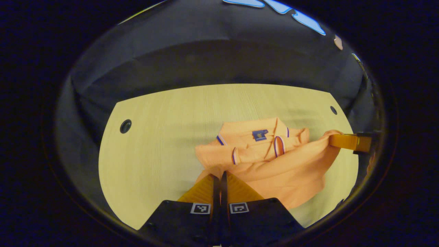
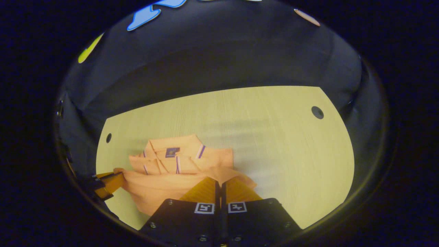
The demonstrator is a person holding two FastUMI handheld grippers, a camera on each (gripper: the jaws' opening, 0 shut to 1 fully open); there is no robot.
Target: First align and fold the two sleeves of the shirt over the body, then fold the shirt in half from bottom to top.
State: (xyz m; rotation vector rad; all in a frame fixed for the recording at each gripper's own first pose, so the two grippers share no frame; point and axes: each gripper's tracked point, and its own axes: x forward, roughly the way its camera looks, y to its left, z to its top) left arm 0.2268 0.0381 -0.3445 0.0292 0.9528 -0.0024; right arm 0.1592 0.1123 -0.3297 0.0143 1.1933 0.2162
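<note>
Pale wood worktop (image 1: 157, 154) carries the orange shirt (image 1: 274, 164). Nearest, the left tongs (image 1: 219, 176) pinch its hem corner, fingers pressed together on cloth; the right tongs (image 2: 219, 183) clamp the other corner likewise. Beyond lie both folded sleeves (image 1: 255, 151) and the collar.

Shirt (image 1: 274, 164) hem — hidden behind jaws

Both tongs are pressed closed, each pinching a fold of the shirt (image 1: 274, 164) and holding it above the desk (image 1: 154, 151). The left tongs (image 1: 220, 175) point forward with fingers together; the right tongs (image 2: 220, 182) do the same, and appear from the side at the far edge of the left gripper view.
</note>
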